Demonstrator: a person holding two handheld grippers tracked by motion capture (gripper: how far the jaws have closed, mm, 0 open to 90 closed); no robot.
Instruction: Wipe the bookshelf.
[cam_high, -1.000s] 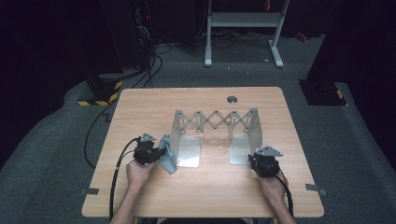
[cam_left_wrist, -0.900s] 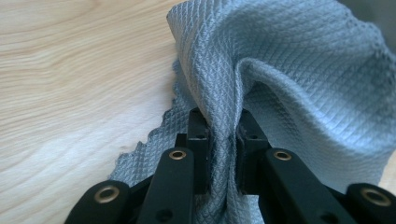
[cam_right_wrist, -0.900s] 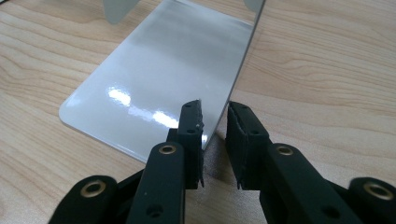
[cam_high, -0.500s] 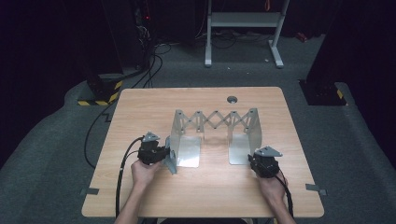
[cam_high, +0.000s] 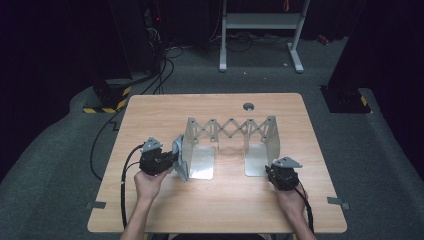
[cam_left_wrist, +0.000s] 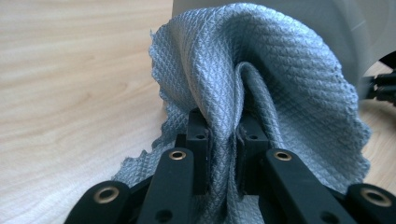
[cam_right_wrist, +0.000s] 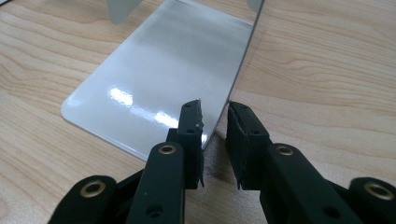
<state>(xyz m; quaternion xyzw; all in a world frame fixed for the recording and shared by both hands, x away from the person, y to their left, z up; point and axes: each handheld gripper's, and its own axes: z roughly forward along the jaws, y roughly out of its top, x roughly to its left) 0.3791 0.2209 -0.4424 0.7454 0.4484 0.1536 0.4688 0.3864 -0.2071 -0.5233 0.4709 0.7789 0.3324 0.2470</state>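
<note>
Table (cam_high: 225, 210) brightly lit from above; surroundings beyond its edges near black. High view soft, slightly grainy. Glare patches on metal plate (cam_right_wrist: 154, 79) near its front edge. Cloth (cam_left_wrist: 261, 70) weave sharp; far table grain blurred in both gripper views.

Dark room, grey carpet floor (cam_high: 390, 150), white stand (cam_high: 260, 22), cables (cam_high: 165, 55), wooden table (cam_high: 150, 107)

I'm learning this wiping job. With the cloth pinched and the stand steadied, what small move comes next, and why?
Probably sweep the left hand-held gripper sideways: its grey cloth is pinched and bunched against the metal stand's left upright, while the right hand-held gripper straddles the base plate's edge, apparently steadying it.
</note>
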